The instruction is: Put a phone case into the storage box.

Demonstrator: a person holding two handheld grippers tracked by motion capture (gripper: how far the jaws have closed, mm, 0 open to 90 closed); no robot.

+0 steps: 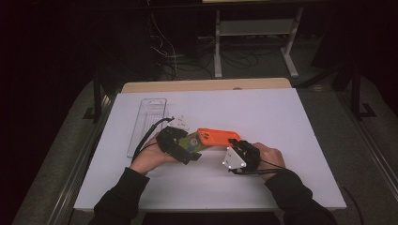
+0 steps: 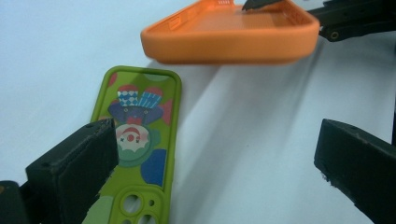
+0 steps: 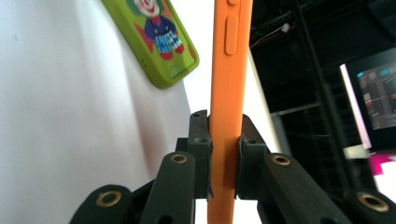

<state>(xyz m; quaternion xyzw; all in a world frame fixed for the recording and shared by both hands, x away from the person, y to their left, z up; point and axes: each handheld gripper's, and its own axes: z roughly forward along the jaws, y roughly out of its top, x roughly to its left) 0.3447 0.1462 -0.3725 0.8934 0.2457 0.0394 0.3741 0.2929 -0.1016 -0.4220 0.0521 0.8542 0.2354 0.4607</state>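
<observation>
An orange phone case (image 1: 217,136) hangs just above the white table (image 1: 281,122), and my right gripper (image 1: 239,149) is shut on its near end. In the right gripper view the jaws (image 3: 224,126) pinch the case's edge (image 3: 231,70), which stands upright between them. A green phone case with a clown picture (image 1: 196,143) lies flat on the table beside it. My left gripper (image 1: 185,149) hovers over that green case (image 2: 140,126) with its jaws (image 2: 219,140) wide open and nothing between them. The orange case (image 2: 233,35) floats beyond them.
A clear plastic tray (image 1: 148,122) lies at the table's left, behind the left hand. A wooden strip (image 1: 206,85) edges the far side, with a metal stand (image 1: 253,28) and cables on the dark floor beyond. A lit monitor (image 3: 373,98) stands off to one side.
</observation>
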